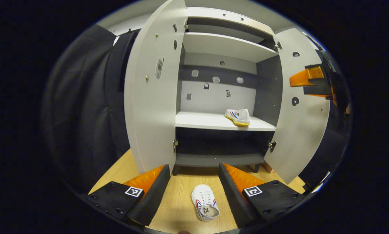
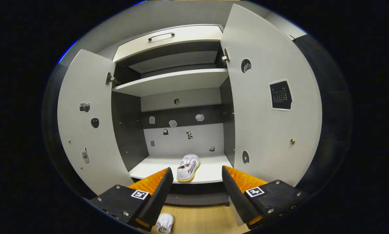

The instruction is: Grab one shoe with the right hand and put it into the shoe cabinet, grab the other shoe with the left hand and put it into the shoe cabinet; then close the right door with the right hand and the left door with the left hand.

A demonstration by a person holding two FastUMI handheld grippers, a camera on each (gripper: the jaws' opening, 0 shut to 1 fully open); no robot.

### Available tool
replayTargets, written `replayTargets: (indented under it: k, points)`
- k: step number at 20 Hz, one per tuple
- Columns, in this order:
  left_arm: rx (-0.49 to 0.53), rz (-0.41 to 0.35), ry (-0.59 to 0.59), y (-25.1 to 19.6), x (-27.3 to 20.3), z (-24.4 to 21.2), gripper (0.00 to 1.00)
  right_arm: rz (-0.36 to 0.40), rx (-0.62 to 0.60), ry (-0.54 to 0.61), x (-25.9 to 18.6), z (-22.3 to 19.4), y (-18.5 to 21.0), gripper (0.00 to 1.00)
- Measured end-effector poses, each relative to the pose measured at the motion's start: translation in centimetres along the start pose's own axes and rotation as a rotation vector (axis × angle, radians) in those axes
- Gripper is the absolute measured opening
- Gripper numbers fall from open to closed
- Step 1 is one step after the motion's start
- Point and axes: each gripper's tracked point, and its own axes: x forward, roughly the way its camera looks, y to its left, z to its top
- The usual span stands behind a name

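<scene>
A grey shoe cabinet (image 1: 225,122) (image 2: 181,83) stands with both doors swung wide. One white shoe (image 1: 238,117) (image 2: 188,167) with a yellow sole rests on its middle shelf, toward the right. The other white shoe (image 1: 205,202) (image 2: 165,224) lies on the wooden floor in front of the cabinet. My left gripper (image 1: 191,177) hovers open above that floor shoe, which shows between its fingers, untouched. My right gripper (image 2: 197,180) is open in front of the middle shelf with nothing held; it also appears at the right edge of the left gripper view (image 1: 314,83).
The left door (image 1: 152,94) (image 2: 88,123) and right door (image 1: 298,107) (image 2: 269,100) stick out toward me on either side. Upper shelves (image 1: 223,45) are bare. A drawer with a handle (image 2: 162,35) tops the cabinet. Black cloth hangs at the left.
</scene>
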Motion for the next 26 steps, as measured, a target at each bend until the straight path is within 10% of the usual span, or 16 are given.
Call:
replayTargets:
  k: [15,26]
  points:
    - [0.091,0.011,0.430,0.1,9.0,-22.1,0.98,-0.047,-0.065,-0.046,-4.4,-1.6,-3.8,0.92]
    - [-0.040,0.004,0.571,0.6,10.7,-27.3,0.98,-0.060,-0.063,0.005,-4.6,-3.6,-4.8,0.92]
